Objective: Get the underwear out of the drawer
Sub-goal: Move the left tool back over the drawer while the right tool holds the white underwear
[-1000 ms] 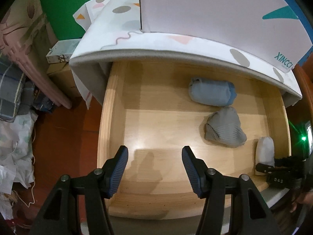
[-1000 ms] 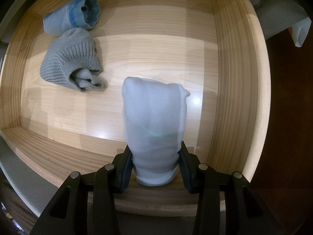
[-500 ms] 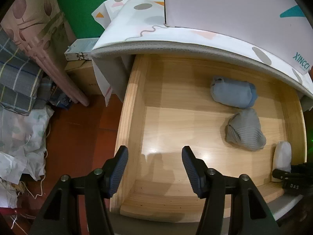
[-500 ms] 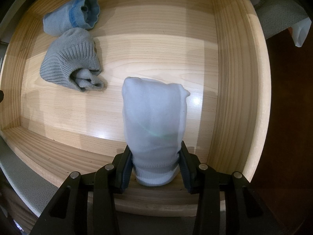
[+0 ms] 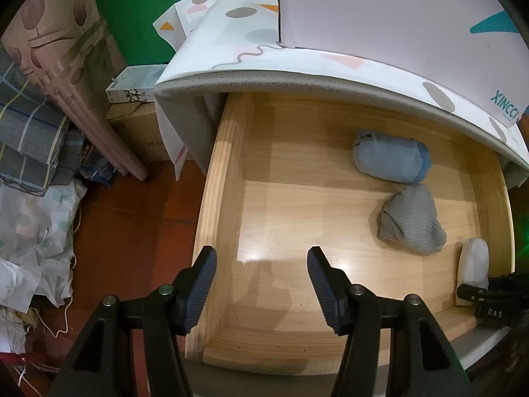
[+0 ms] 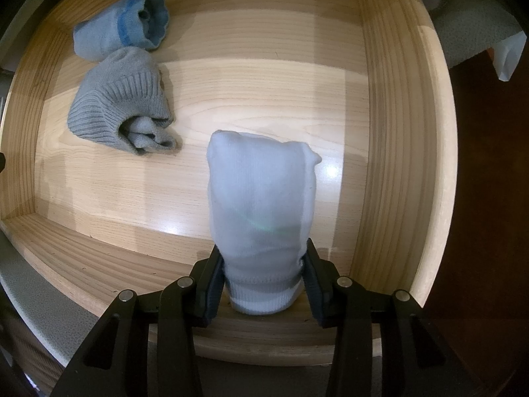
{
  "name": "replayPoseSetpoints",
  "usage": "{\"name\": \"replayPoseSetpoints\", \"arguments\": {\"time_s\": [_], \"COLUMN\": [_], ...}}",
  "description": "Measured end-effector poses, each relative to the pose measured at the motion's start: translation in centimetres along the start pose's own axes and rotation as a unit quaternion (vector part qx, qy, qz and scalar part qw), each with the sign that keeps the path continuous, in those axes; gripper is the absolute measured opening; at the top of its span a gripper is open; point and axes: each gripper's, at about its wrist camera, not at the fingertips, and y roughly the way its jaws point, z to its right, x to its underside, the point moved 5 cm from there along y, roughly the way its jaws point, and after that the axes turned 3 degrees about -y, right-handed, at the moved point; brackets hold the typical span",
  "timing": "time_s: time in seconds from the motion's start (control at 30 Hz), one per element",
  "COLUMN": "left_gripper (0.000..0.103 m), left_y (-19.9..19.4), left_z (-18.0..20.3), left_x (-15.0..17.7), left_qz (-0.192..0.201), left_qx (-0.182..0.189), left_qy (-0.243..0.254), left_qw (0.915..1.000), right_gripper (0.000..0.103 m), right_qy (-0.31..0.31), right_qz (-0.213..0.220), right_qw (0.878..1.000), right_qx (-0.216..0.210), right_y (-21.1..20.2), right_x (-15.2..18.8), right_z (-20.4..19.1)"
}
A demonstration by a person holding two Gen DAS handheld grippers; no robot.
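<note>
The wooden drawer (image 5: pixel 228 172) (image 6: pixel 396 132) is pulled open. My right gripper (image 6: pixel 263 281) is shut on a rolled white garment (image 6: pixel 261 205) that stands at the drawer's front right; it also shows in the left wrist view (image 5: pixel 474 259). A grey ribbed roll (image 6: pixel 119 109) (image 5: pixel 410 220) and a light blue roll (image 6: pixel 122 31) (image 5: pixel 390 155) lie further back in the drawer. My left gripper (image 5: pixel 261 264) is open and empty, above the drawer's front left corner.
A white patterned cloth (image 5: pixel 231 46) covers the cabinet top above the drawer, with a white box (image 5: pixel 380 6) on it. Left of the drawer lie red floor (image 5: pixel 132 231), piled fabrics (image 5: pixel 33 152) and a cardboard box (image 5: pixel 139 129).
My left gripper has moved left and back, so more of the floor and the piled fabrics shows. My right gripper stays shut on the white roll, unmoved.
</note>
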Motion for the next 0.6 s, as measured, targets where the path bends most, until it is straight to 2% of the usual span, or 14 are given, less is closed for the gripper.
{"name": "replayPoseSetpoints", "arguments": {"time_s": [0.6], "left_gripper": [0.058], "left_y": [-0.3], "left_z": [0.0], "left_x": [-0.1], "left_qz": [0.003], "left_qx": [0.011], "left_qy": [-0.003], "left_qw": [0.9999], "right_gripper": [0.038], "right_qy": [-0.017], "right_qz": [0.031], "right_qw": [0.999], "right_qx": [0.009], "right_y": [-1.8], "right_x": [0.6], "right_z": [-1.1]}}
